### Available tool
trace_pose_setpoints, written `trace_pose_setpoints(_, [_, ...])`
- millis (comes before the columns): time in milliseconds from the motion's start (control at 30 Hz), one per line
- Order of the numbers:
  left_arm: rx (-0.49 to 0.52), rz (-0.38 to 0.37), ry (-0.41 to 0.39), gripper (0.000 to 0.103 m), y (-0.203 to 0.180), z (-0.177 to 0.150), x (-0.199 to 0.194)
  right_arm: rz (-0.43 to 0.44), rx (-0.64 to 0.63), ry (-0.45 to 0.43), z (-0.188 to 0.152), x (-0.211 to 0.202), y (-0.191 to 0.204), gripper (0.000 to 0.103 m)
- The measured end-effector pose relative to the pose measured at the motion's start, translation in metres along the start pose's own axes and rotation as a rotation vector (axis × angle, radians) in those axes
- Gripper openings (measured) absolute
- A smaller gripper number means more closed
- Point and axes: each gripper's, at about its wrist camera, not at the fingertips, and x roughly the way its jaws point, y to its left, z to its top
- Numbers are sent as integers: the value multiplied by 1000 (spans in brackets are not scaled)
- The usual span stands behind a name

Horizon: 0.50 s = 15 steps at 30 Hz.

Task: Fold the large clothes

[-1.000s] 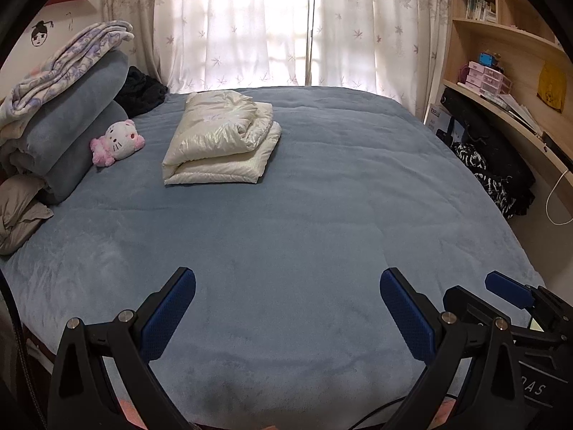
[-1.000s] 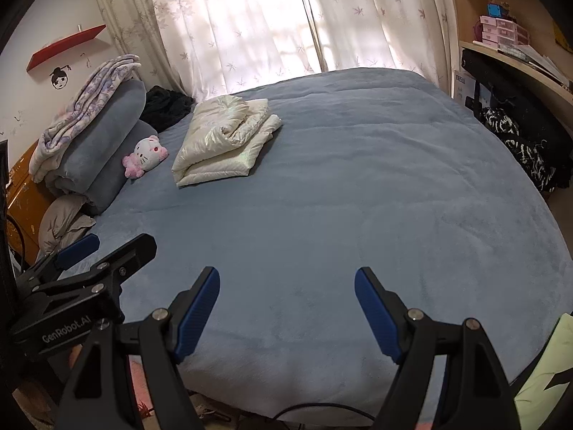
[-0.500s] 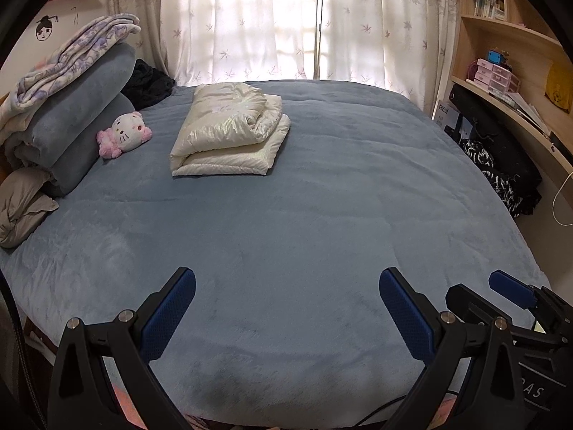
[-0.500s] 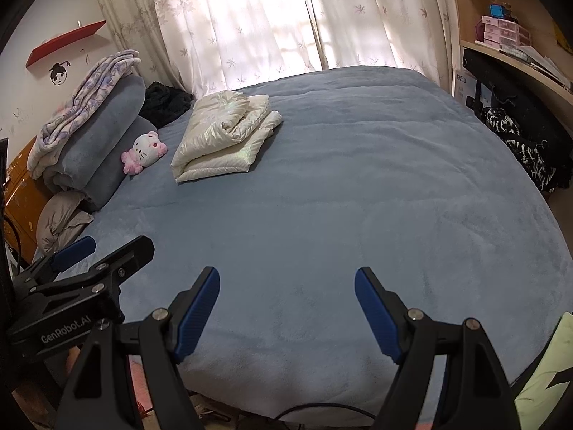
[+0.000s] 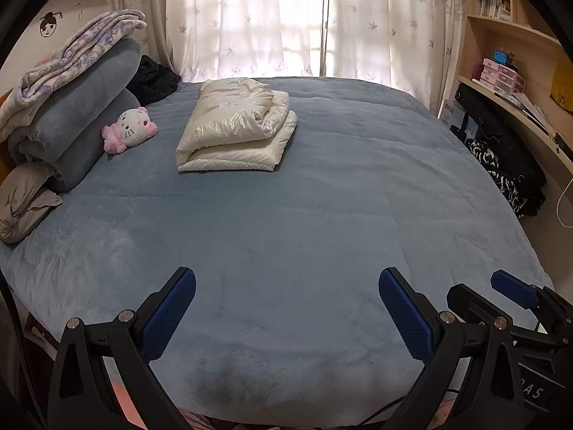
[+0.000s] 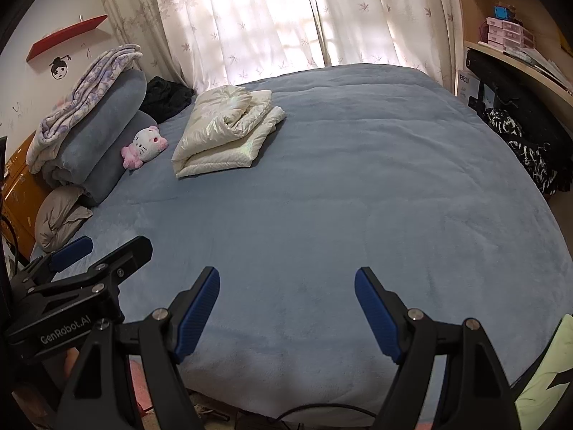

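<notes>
On the bed (image 5: pixel 322 215), a folded cream jacket (image 5: pixel 236 132) lies far from both grippers.
Left gripper (image 5: pixel 286 308) and right gripper (image 6: pixel 286 304) hover with jaws wide, holding nothing.

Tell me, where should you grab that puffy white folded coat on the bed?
Probably the folded coat is best gripped at its near right corner, coming low from the near side of the bed. There the layers end in a thin, flat edge; the top bulges, too fat and slippery for an open hand-held gripper.
</notes>
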Motion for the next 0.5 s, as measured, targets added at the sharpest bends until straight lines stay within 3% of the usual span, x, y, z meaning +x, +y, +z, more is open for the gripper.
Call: trace_pose_setpoints(500, [-1, 17, -3, 101, -2, -2, -2, 0, -1, 1, 0, 1, 4, 78])
